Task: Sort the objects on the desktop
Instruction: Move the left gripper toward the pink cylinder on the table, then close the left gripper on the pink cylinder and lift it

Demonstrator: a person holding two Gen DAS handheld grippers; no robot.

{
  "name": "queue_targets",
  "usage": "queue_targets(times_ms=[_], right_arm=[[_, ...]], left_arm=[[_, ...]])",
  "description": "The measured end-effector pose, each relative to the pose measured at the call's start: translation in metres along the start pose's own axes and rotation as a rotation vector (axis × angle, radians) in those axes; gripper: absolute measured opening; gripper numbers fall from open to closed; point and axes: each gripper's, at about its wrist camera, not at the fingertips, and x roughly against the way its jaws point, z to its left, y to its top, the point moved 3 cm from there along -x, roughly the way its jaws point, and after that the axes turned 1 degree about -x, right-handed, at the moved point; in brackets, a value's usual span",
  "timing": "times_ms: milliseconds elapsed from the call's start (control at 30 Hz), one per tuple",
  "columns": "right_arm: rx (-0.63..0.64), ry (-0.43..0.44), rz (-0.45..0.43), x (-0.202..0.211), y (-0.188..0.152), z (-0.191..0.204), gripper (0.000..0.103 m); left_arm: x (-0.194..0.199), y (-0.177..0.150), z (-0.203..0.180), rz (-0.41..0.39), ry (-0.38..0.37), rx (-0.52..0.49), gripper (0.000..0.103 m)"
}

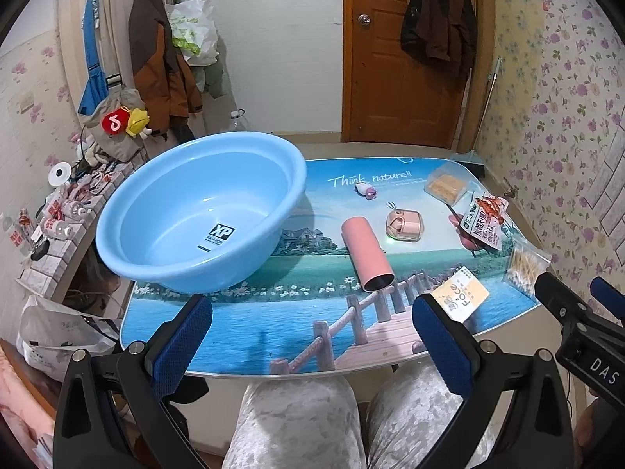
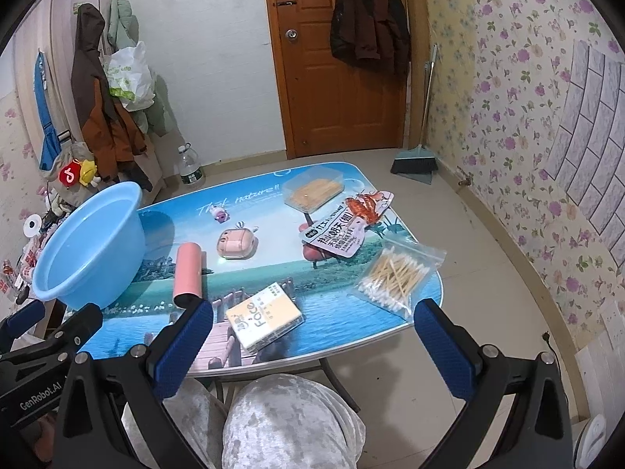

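An empty light blue basin [image 1: 203, 211] [image 2: 90, 246] stands on the left of the picture-printed table [image 1: 273, 320] [image 2: 332, 305]. To its right lie a pink cylinder [image 1: 367, 254] [image 2: 188, 273], a pink earbud case [image 1: 402, 224] [image 2: 237, 243], a small pink toy [image 1: 366, 190] [image 2: 219, 214], a clear box [image 1: 447, 185] [image 2: 314, 191], a snack packet [image 1: 484, 221] [image 2: 343, 226], a bag of cotton swabs [image 1: 523, 262] [image 2: 398, 277] and a tissue pack [image 1: 465, 297] [image 2: 265, 320]. My left gripper [image 1: 312, 332] hangs open over the near edge. My right gripper [image 2: 314, 336] is open too, above the tissue pack's side.
A person's knees in pale patterned trousers [image 1: 304, 422] sit under the near edge. A cluttered brick-pattern shelf [image 1: 58, 226] lies left of the table. A broom and dustpan [image 2: 416, 164] lean by the flowered wall, a water bottle [image 2: 190, 166] stands on the floor, coats hang behind.
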Motion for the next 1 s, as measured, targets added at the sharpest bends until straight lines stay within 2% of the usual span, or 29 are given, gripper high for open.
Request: queue_targets(times_ms=[500, 800, 1000], right_arm=[[-0.030, -0.031, 0.043, -0.035, -0.001, -0.033, 0.103], [0.067, 0.071, 0.065, -0.053, -0.013, -0.030, 0.103], [0.125, 0.126, 0.064, -0.060, -0.019, -0.022, 0.103]], left_arm=[[-0.036, 0.001, -0.028, 0.054, -0.018, -0.021, 0.103], [-0.062, 0.026, -0.053, 0.046, -0.060, -0.040, 0.103], [-0.088, 0.031, -0.066, 0.095, -0.084, -0.041, 0.103]])
